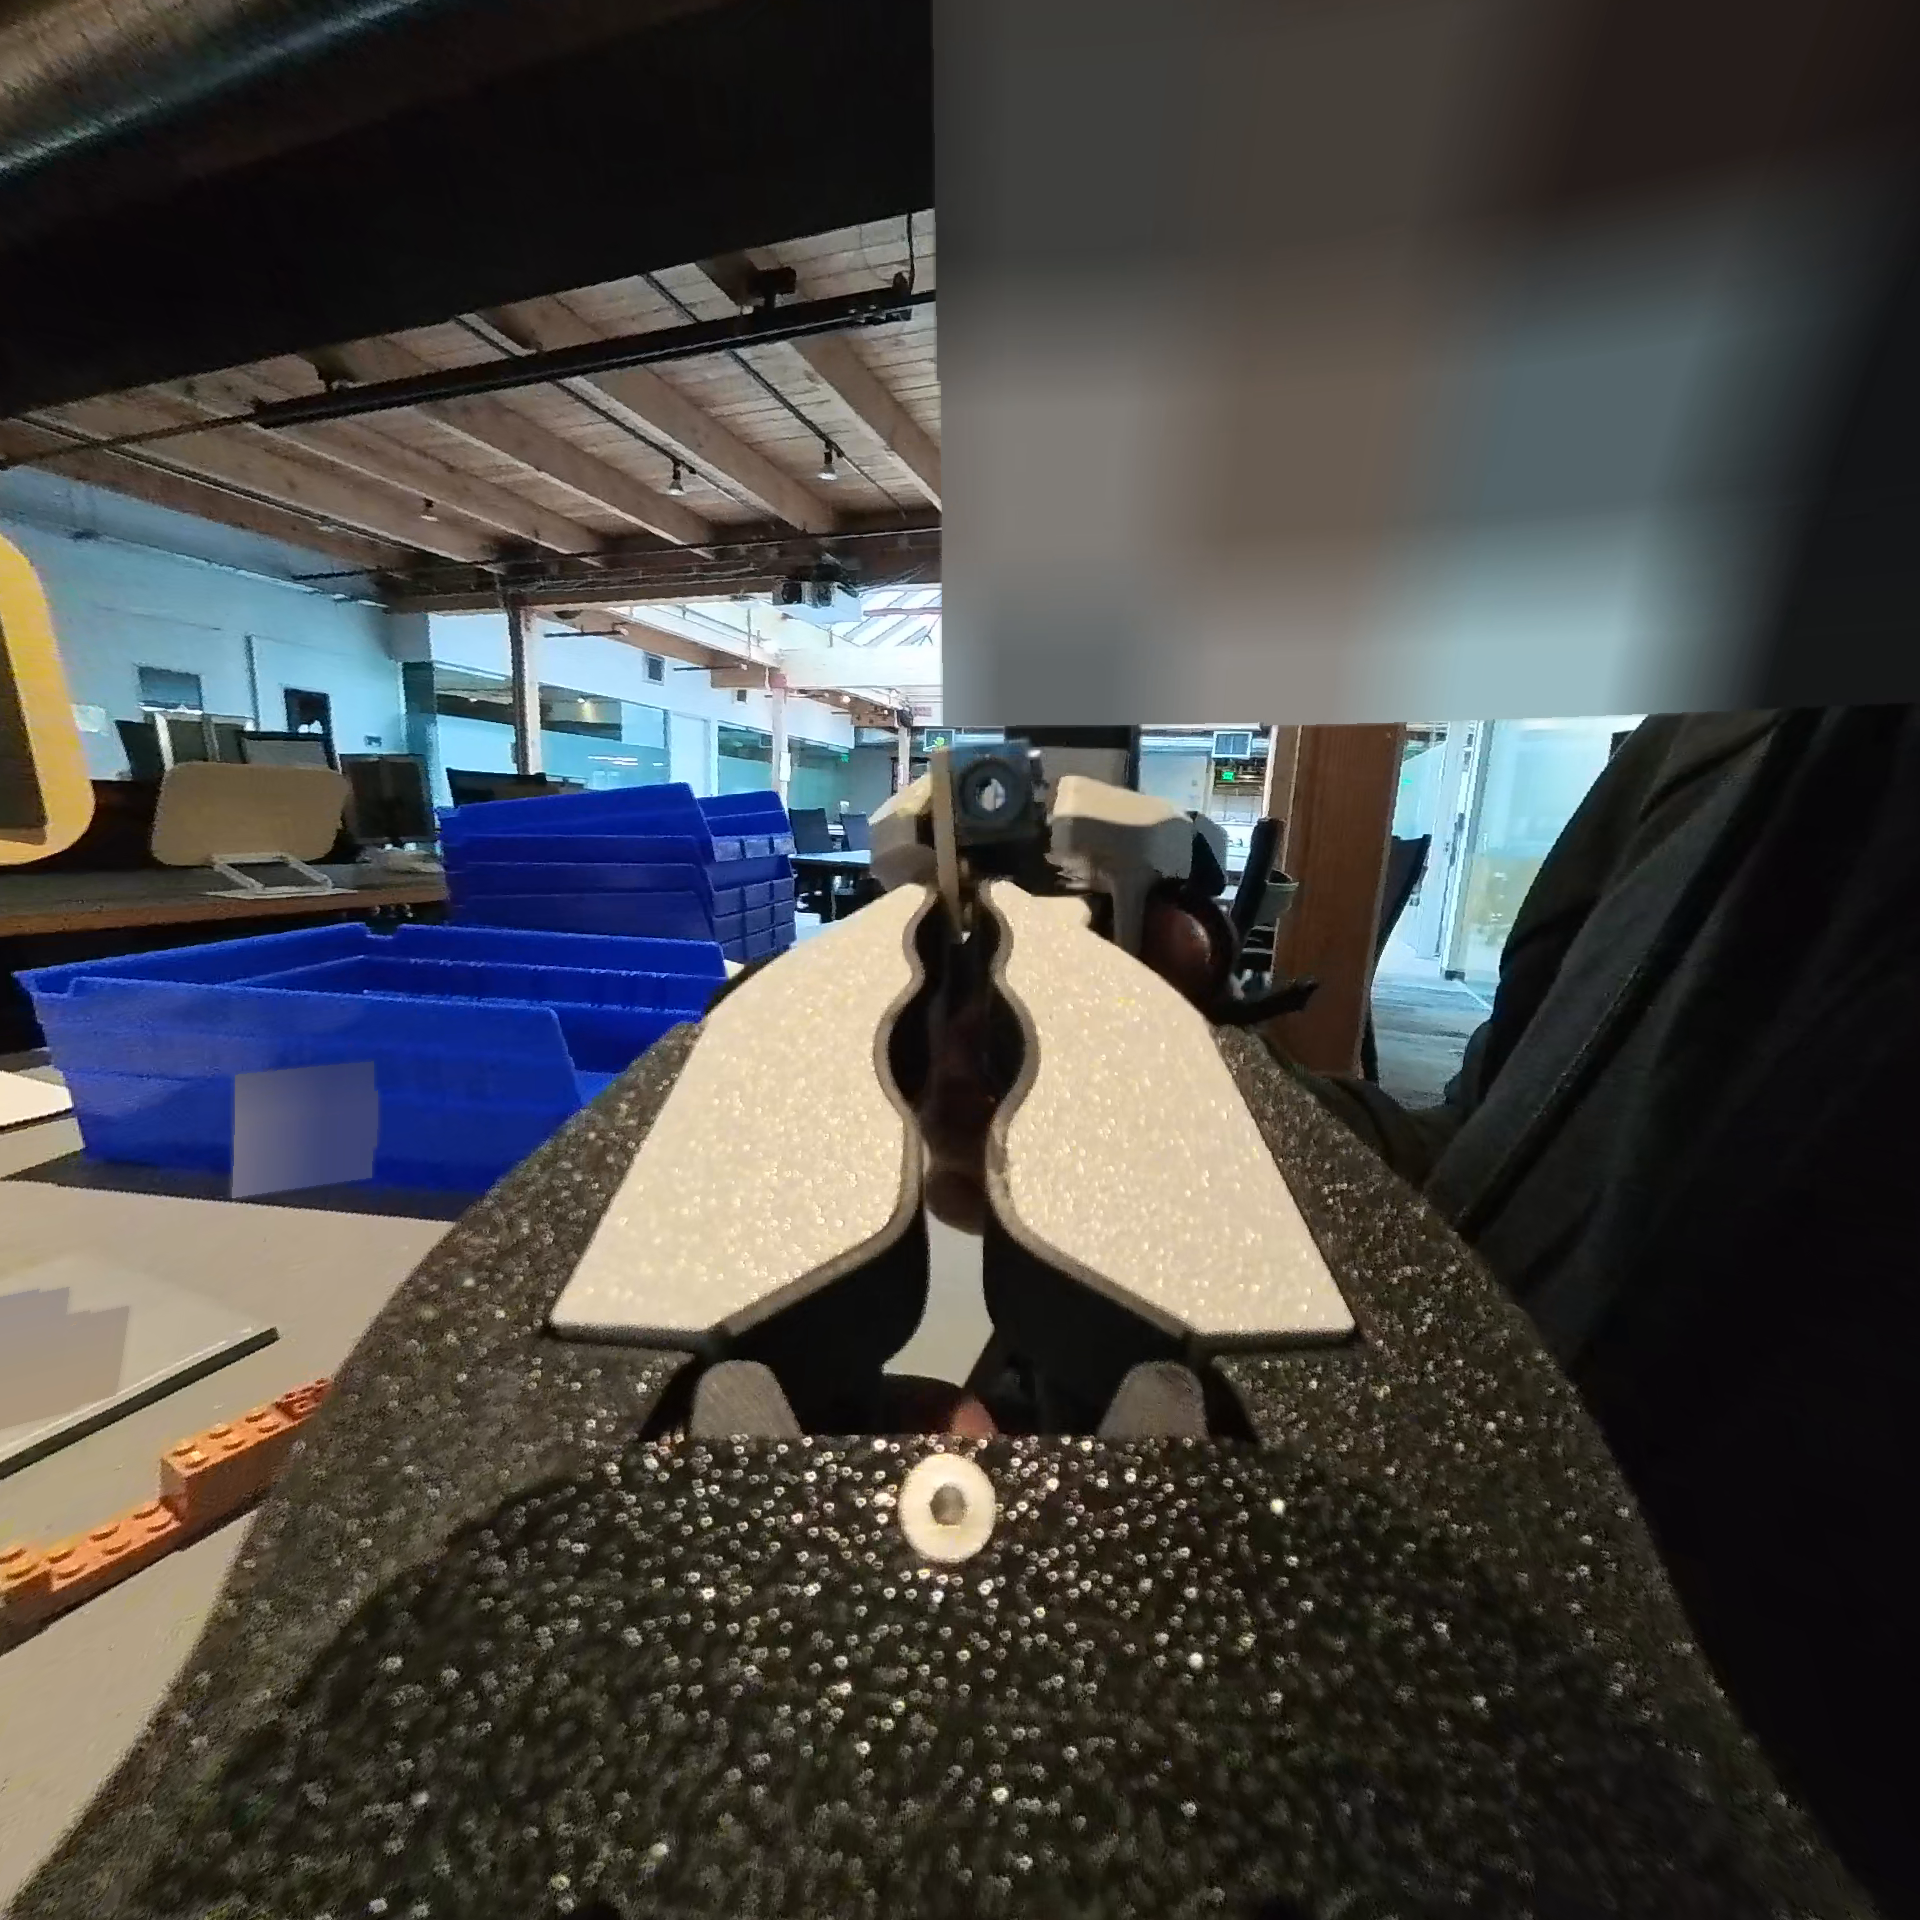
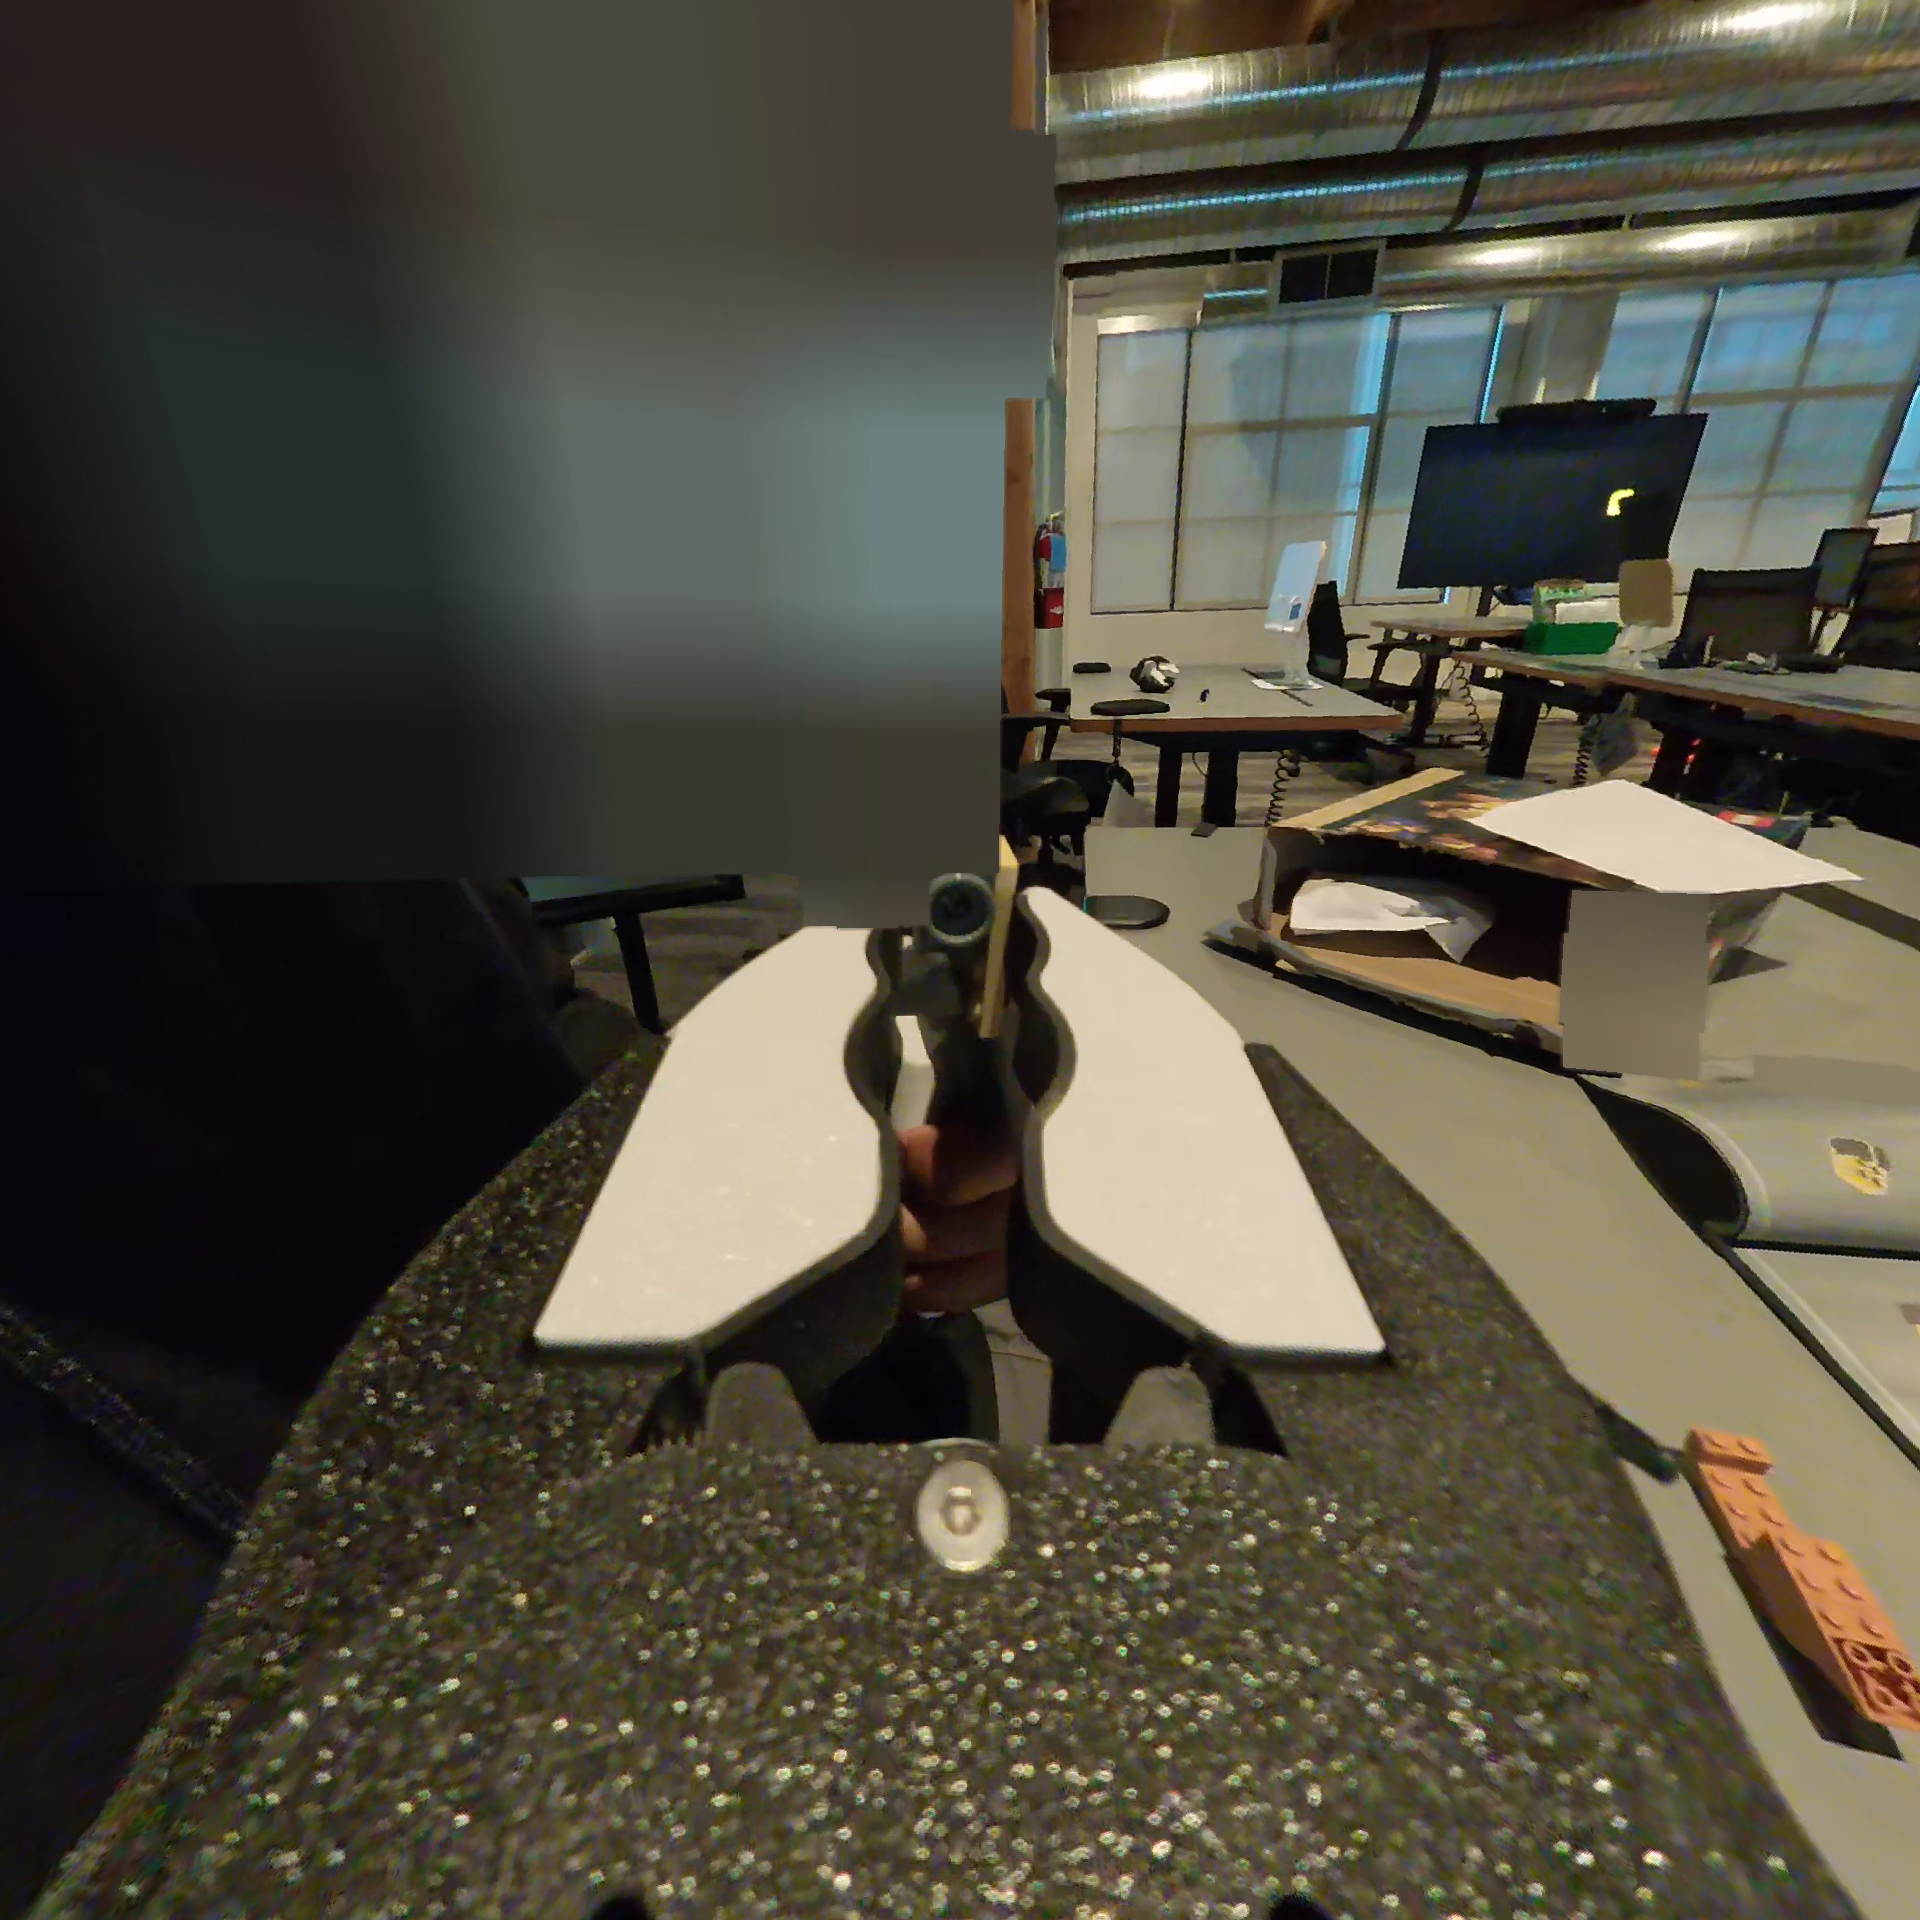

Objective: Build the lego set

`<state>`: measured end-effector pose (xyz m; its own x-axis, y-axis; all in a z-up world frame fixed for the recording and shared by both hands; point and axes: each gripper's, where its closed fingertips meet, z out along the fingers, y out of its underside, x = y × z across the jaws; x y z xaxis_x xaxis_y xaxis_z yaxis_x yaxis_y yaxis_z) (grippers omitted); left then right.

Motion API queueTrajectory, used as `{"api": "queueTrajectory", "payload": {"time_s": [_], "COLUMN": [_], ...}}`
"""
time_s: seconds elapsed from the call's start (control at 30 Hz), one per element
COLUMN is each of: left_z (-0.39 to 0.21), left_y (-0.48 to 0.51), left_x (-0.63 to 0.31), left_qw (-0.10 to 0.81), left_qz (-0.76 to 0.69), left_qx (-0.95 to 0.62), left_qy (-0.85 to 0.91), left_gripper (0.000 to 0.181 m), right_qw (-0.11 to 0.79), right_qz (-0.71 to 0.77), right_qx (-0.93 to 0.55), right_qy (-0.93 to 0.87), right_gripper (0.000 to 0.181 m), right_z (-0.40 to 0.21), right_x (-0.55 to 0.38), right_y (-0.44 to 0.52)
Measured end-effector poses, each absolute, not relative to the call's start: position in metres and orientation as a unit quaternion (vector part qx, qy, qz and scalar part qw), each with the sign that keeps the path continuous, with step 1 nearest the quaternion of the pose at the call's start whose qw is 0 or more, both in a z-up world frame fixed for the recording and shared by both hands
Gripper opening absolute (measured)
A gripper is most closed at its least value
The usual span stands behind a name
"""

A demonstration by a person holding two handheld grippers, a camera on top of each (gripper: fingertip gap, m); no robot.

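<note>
While both grippers were raised facing each other, the left gripper [image 1: 961,914] had its jaws nearly closed on a thin tan plate [image 1: 948,862], and the right gripper [image 2: 961,935] pinched the dark round piece [image 2: 958,906] joined to it. Orange bricks [image 1: 223,1465] lay on the grey bench [image 1: 260,1257], near blue bins [image 1: 343,1029].

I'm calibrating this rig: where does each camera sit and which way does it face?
Left wrist view: on the left gripper, facing along its tongs toward the right gripper, blue bins left; a jacket shows.
Right wrist view: on the right gripper, facing back at the left one, cardboard box right; a hand shows.
Shared: tan plate, orange bricks.
</note>
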<state>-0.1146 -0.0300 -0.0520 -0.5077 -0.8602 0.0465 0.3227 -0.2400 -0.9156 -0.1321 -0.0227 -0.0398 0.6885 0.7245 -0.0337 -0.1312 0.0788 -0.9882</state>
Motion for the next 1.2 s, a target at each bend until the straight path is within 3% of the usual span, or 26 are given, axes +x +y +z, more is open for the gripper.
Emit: {"api": "queueTrajectory", "payload": {"time_s": [0.47, 0.53, 0.6, 0.67, 0.9, 1.2], "left_z": [-0.051, -0.053, -0.051, -0.052, -0.075, -0.095], "left_y": [-0.031, -0.027, -0.021, -0.015, 0.008, 0.007], "left_x": [-0.115, -0.108, -0.102, -0.098, -0.094, -0.101], "left_qw": [0.414, 0.425, 0.429, 0.441, 0.519, 0.483], "left_qz": [-0.722, -0.697, -0.663, -0.608, -0.313, -0.212], "left_qx": [-0.292, -0.327, -0.367, -0.394, -0.4, -0.362], "left_qy": [0.471, 0.476, 0.492, 0.53, 0.688, 0.768], "left_gripper": [0.005, 0.004, 0.004, 0.004, 0.004, 0.005], "right_qw": [0.708, 0.713, 0.708, 0.711, 0.696, 0.6], "right_qz": [0.304, 0.303, 0.294, 0.271, 0.064, -0.041], "right_qx": [-0.584, -0.589, -0.605, -0.614, -0.648, -0.65], "right_qy": [-0.257, -0.232, -0.217, -0.211, -0.302, -0.464], "right_gripper": [0.019, 0.028, 0.05, 0.058, 0.047, 0.041], "right_z": [-0.04, -0.043, -0.053, -0.061, -0.076, -0.083], "right_x": [-0.132, -0.124, -0.116, -0.106, -0.088, -0.101], "right_y": [-0.024, -0.019, -0.014, -0.013, -0.01, -0.006]}}
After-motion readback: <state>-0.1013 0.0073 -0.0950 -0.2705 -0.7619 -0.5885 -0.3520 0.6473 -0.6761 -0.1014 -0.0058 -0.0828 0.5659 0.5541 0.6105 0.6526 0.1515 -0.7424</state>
